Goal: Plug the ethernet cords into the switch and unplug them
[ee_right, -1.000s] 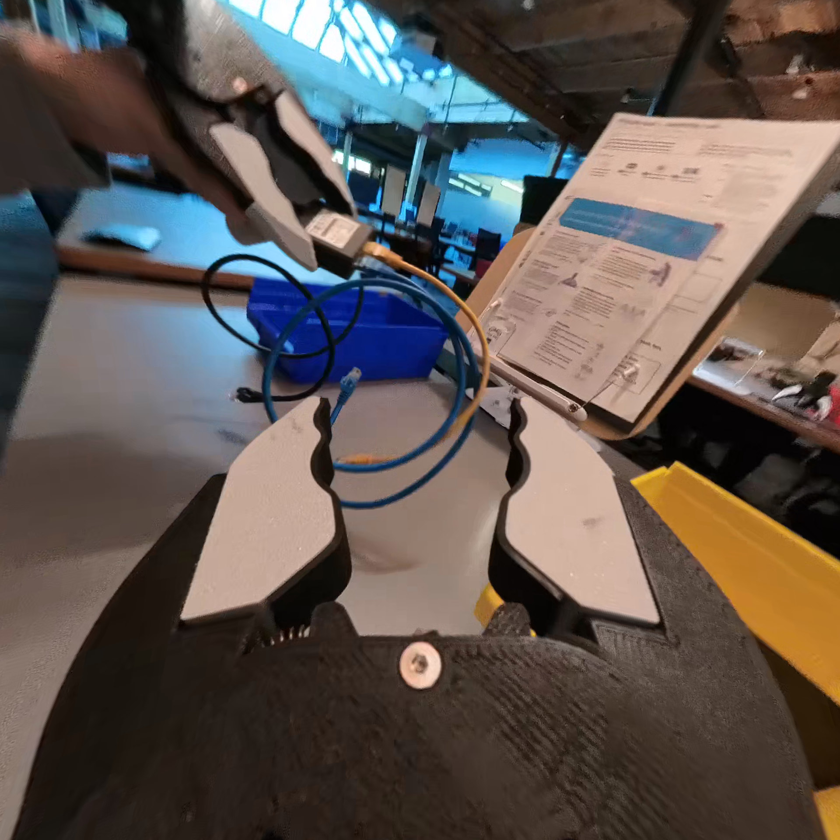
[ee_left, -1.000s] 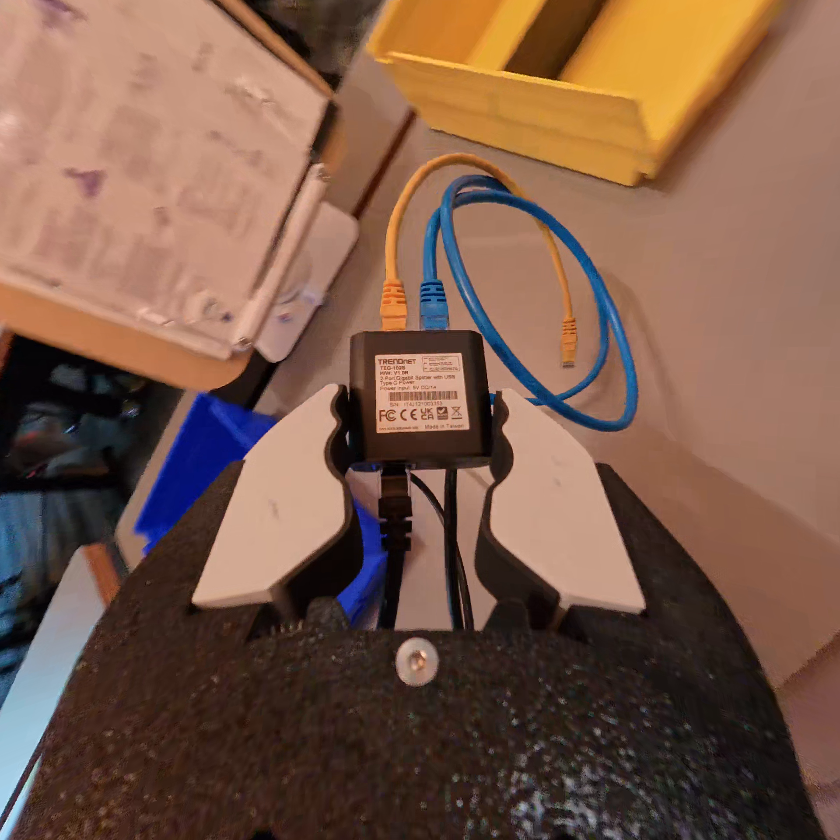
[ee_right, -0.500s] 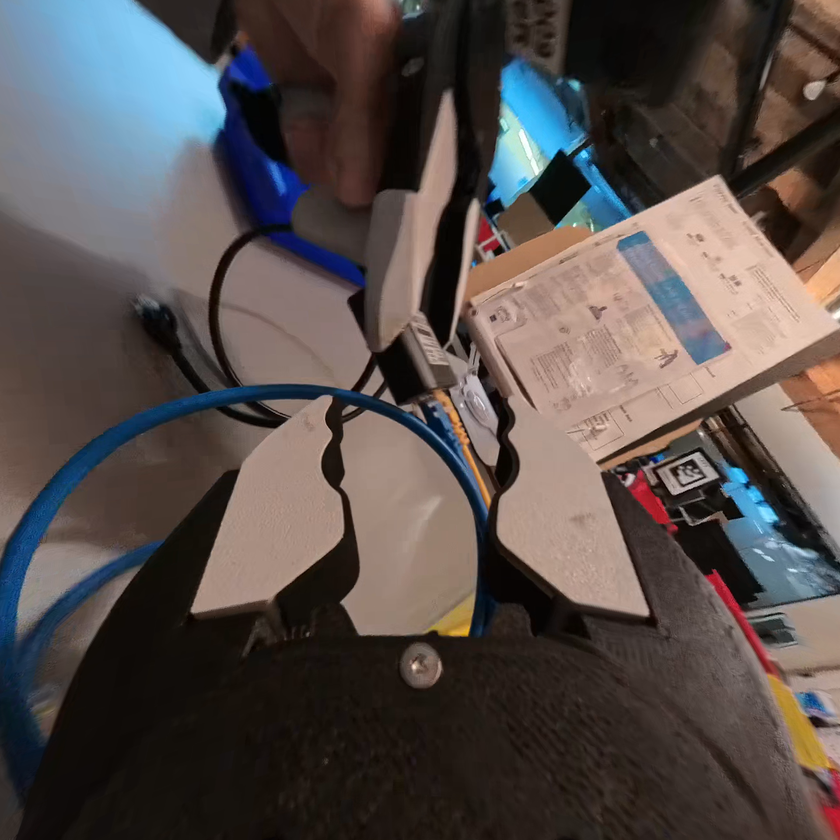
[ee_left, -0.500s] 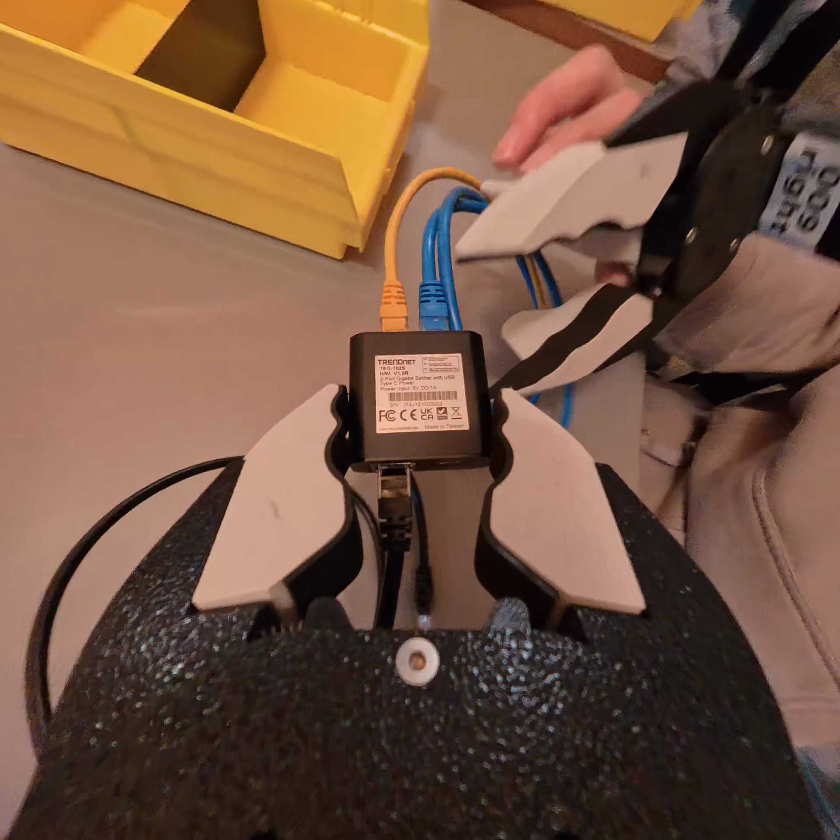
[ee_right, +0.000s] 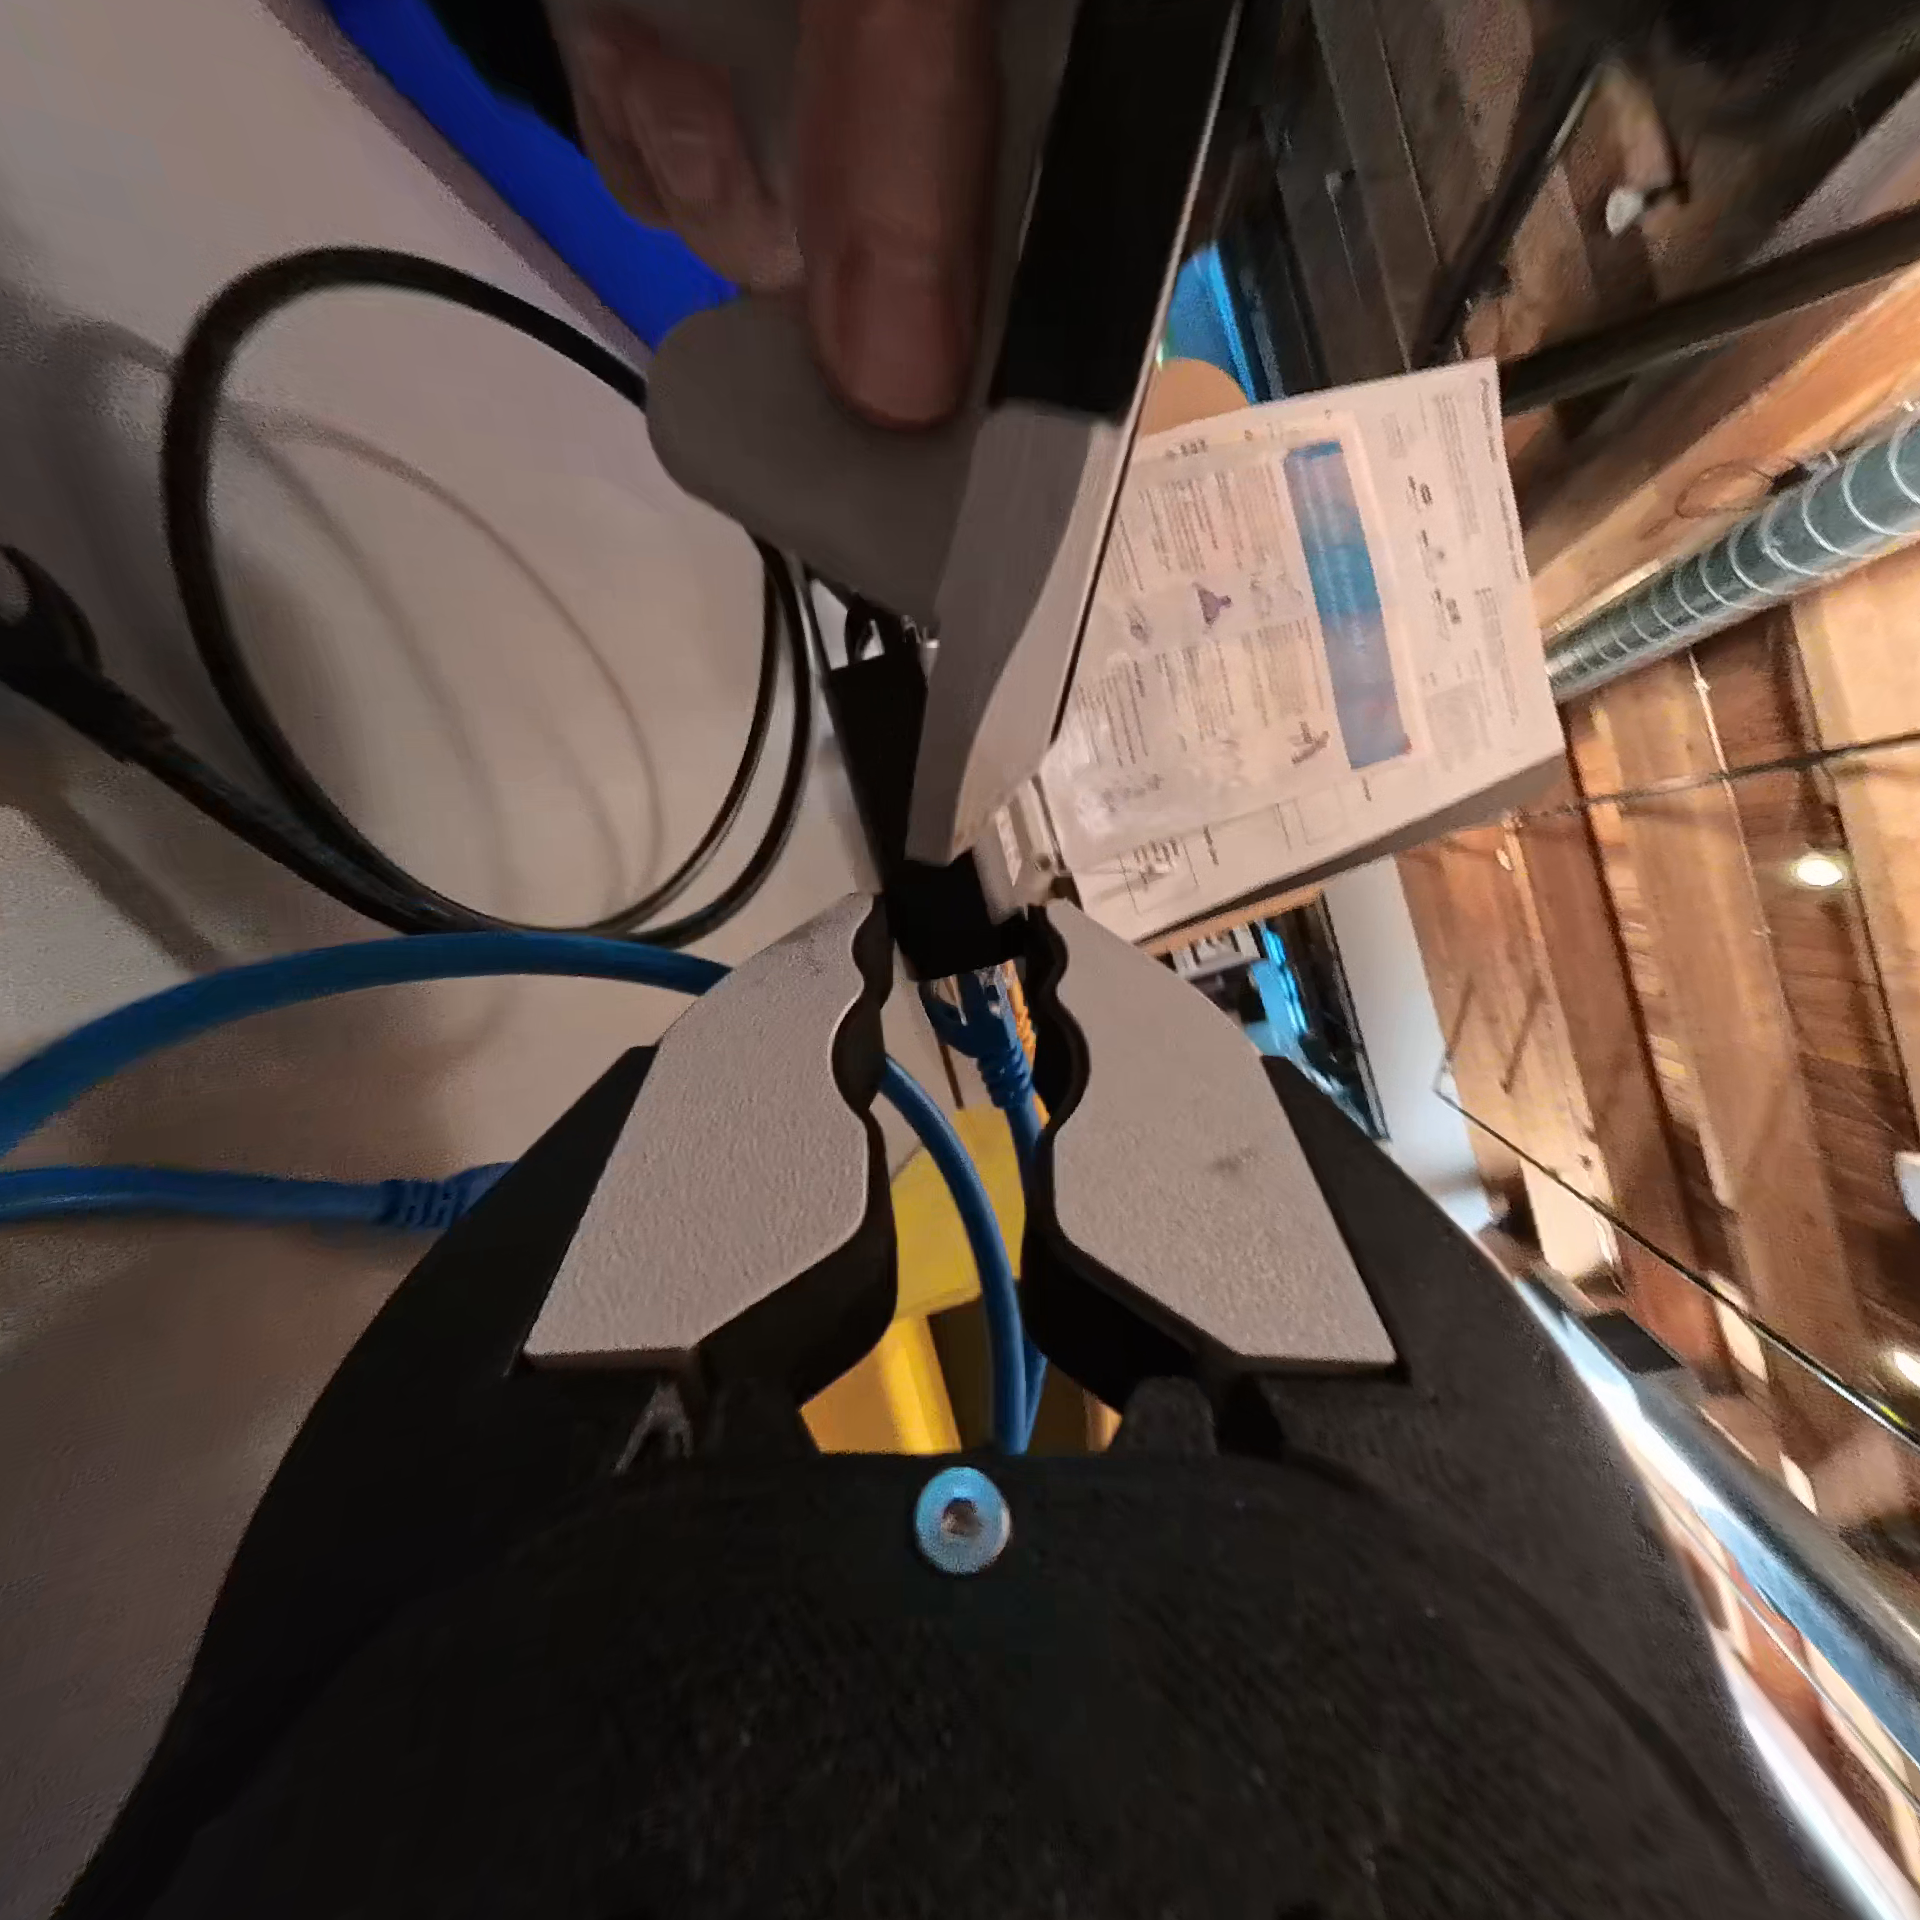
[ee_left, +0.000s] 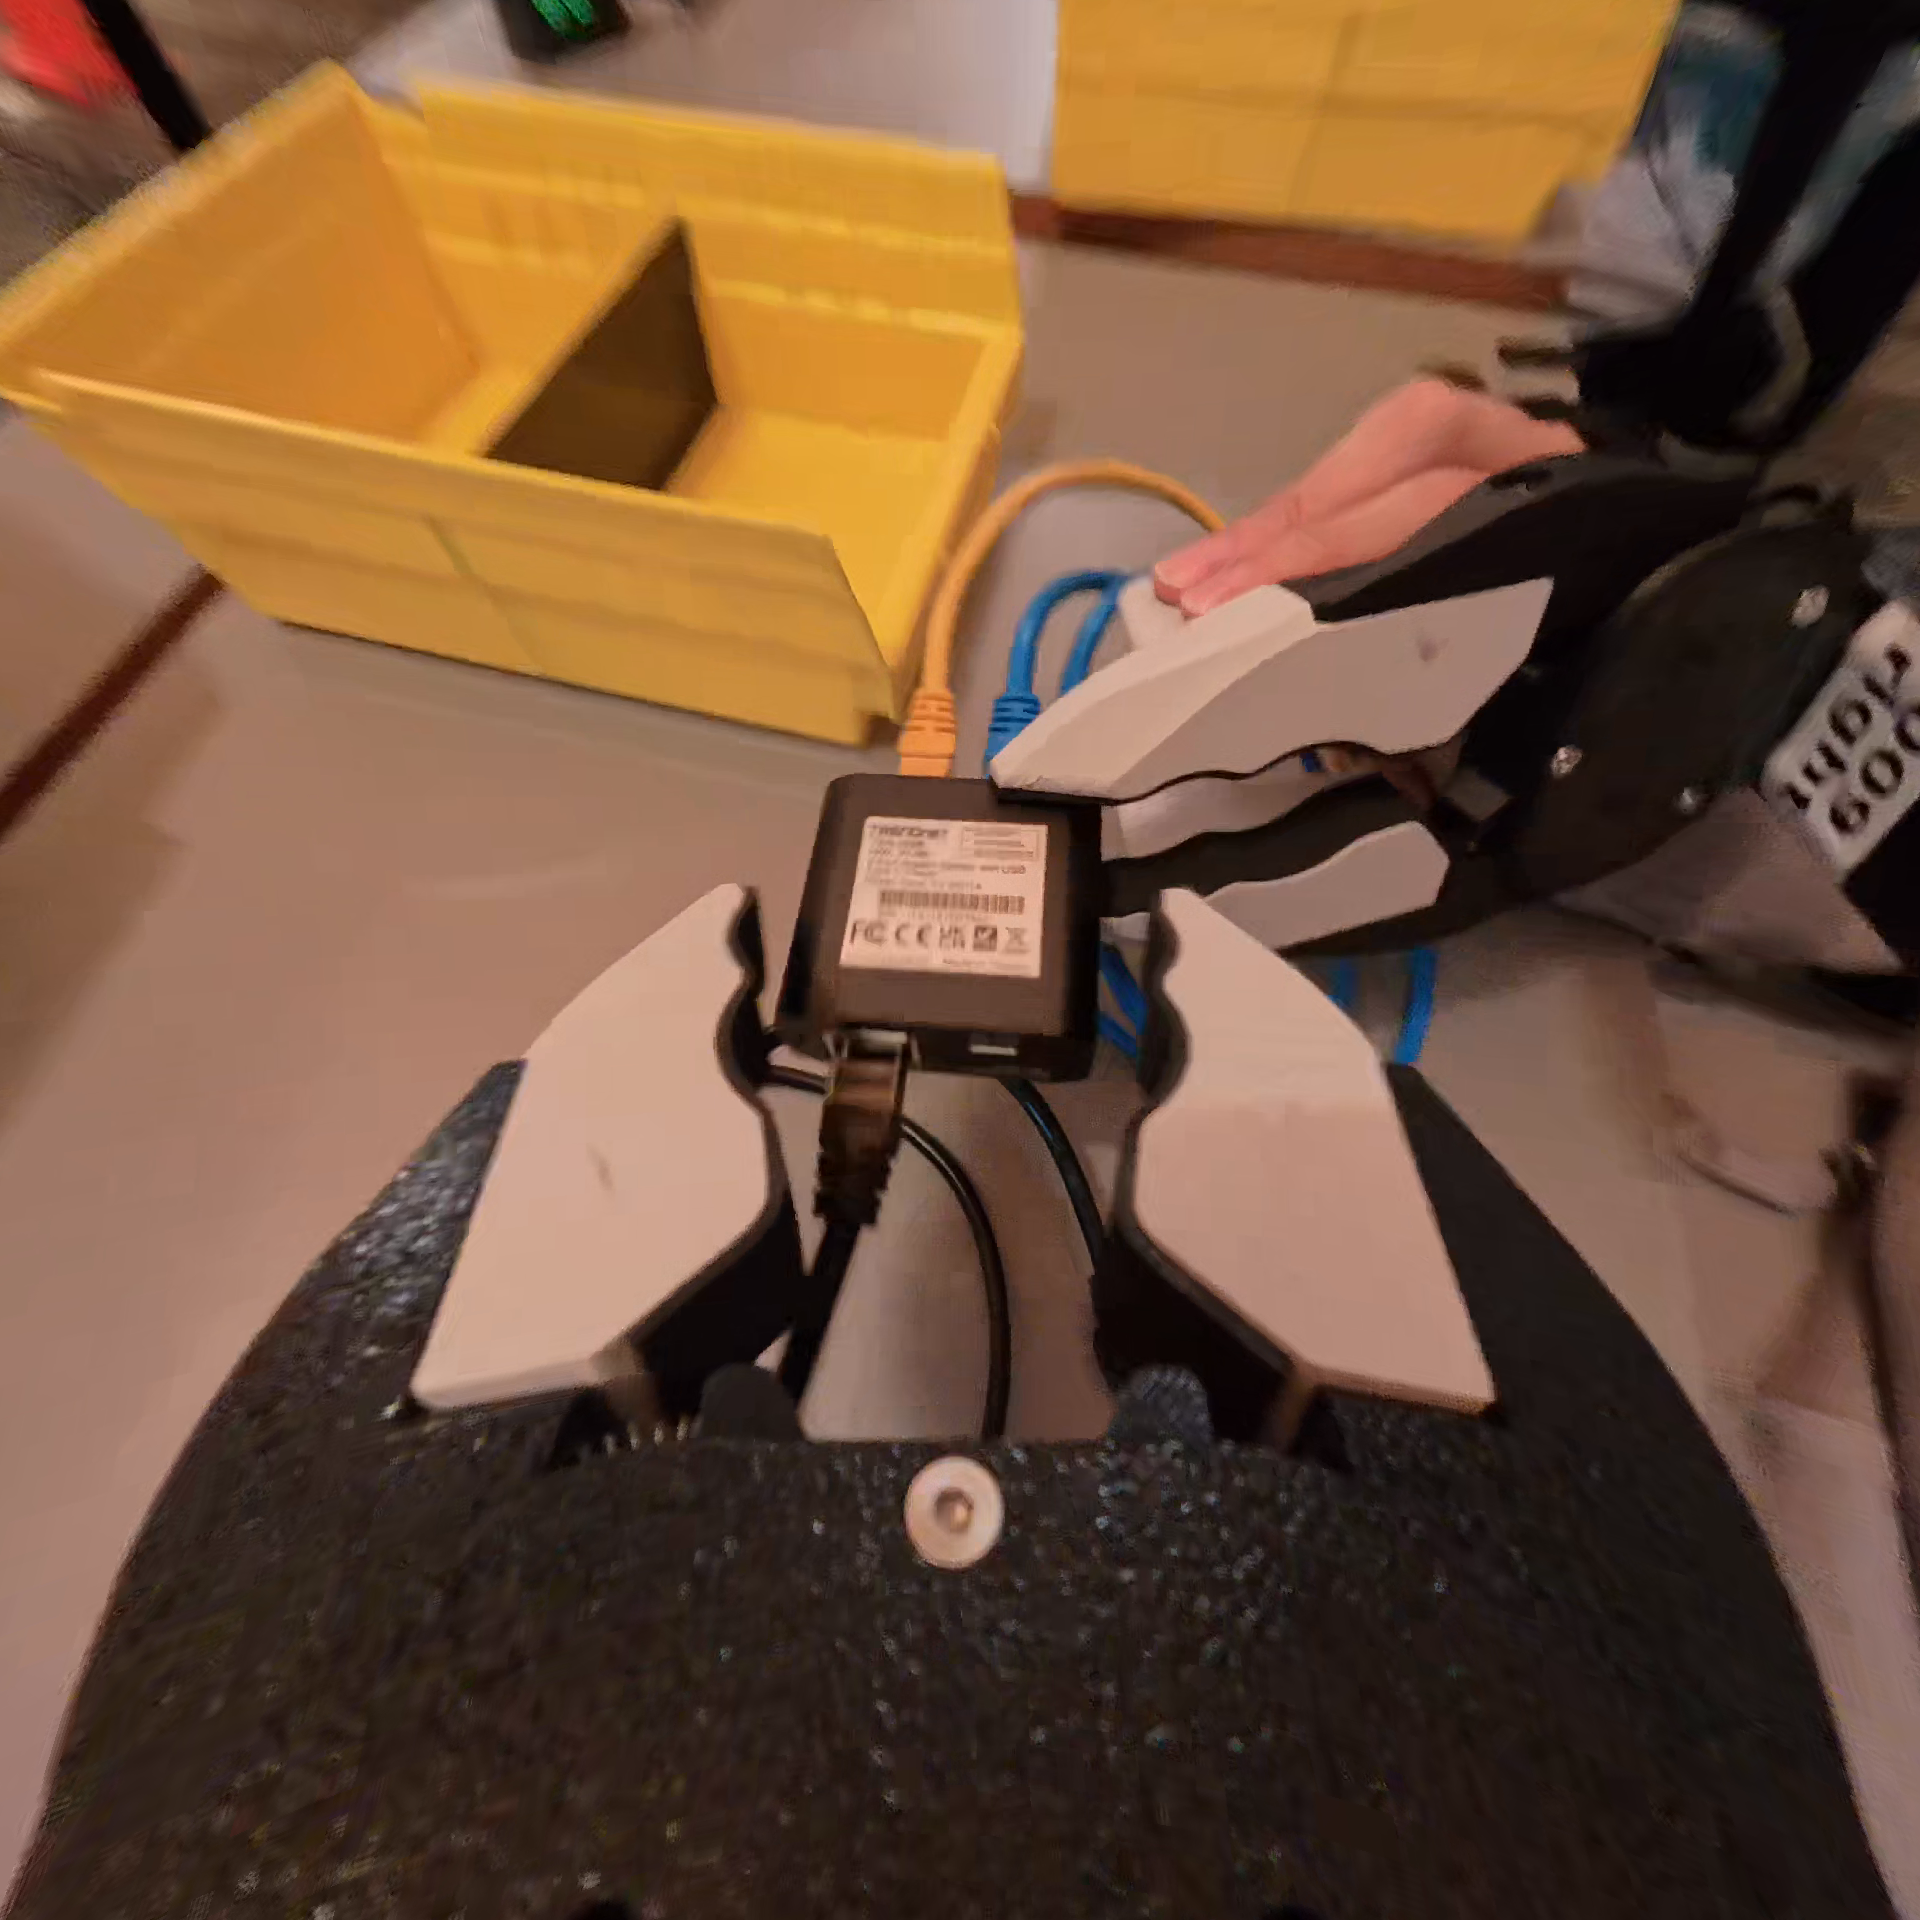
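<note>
- The left gripper (ee_left: 951, 971) holds the black switch (ee_left: 940, 930) between its two grey fingers, above the grey worktop (ee_left: 312, 935); the left finger presses the switch's side, while a thin gap shows at the right finger, so how firm the hold is I cannot tell.
- The switch has its white label facing up; a black cord (ee_left: 857, 1132) is plugged into its near face and loops back between the fingers.
- On its far face sit an orange ethernet cord (ee_left: 930, 727) and a blue ethernet cord (ee_left: 1013, 717), side by side, both seated in their ports.
- The right gripper (ee_right: 961, 935) comes in from the right, its fingers narrowed around the blue cord's plug (ee_right: 982, 1023) just at the switch's edge; whether the pads actually pinch the plug I cannot tell.
- In the left wrist view a person's fingers (ee_left: 1340, 509) rest on top of the right gripper.
- Blue cord loops lie on the worktop to the right of the switch.
- A yellow bin (ee_left: 499, 488) stands at far left; another yellow bin (ee_left: 1340, 104) lies farther back, blurred.
- The right wrist view shows a printed sheet on a stand (ee_right: 1320, 644) beyond the switch.
</note>
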### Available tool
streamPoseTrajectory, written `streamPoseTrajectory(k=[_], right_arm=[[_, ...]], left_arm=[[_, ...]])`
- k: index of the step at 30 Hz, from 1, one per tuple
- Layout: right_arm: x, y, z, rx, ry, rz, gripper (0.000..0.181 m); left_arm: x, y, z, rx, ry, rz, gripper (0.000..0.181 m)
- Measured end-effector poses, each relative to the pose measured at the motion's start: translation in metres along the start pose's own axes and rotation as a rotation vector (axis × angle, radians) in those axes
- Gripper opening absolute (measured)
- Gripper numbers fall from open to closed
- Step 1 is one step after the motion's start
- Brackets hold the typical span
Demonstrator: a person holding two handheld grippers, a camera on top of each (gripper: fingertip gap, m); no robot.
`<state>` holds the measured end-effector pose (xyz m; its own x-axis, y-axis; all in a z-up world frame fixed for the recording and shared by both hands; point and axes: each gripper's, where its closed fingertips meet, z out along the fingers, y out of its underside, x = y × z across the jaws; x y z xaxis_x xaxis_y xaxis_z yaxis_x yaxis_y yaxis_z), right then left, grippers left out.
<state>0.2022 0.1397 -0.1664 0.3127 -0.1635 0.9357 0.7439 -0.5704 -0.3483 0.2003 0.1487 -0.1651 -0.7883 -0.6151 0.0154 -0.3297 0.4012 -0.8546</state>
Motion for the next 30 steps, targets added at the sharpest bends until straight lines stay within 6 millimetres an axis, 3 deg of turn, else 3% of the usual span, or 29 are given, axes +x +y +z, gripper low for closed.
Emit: streamPoseTrajectory(k=[2,7,14,21,25,28,30], right_arm=[[0.006,0.006,0.000,-0.037,0.026,0.018,0.024],[0.013,0.000,-0.002,-0.004,0.075,0.024,0.025],[0.013,-0.009,-0.003,0.016,0.122,0.002,0.025],[0.003,-0.005,0.004,0.039,0.013,0.077,0.027],[0.018,-0.015,-0.004,0.121,-0.117,0.410,0.041],[0.051,-0.036,-0.015,0.214,-0.189,0.941,0.049],[0.062,-0.057,-0.023,0.355,-0.270,1.352,0.040]], left_arm=[[-0.009,-0.004,-0.006,0.078,-0.103,-0.002,0.084],[-0.011,0.003,-0.006,0.213,-0.158,0.077,0.080],[0.001,0.003,-0.006,0.313,0.063,-0.054,0.061],[-0.009,0.013,-0.002,0.309,0.014,-0.007,0.060],[-0.029,0.011,-0.012,0.361,-0.078,-0.034,0.060],[-0.043,0.013,-0.022,0.374,-0.176,-0.050,0.060],[-0.045,0.015,-0.027,0.376,-0.238,-0.042,0.060]])
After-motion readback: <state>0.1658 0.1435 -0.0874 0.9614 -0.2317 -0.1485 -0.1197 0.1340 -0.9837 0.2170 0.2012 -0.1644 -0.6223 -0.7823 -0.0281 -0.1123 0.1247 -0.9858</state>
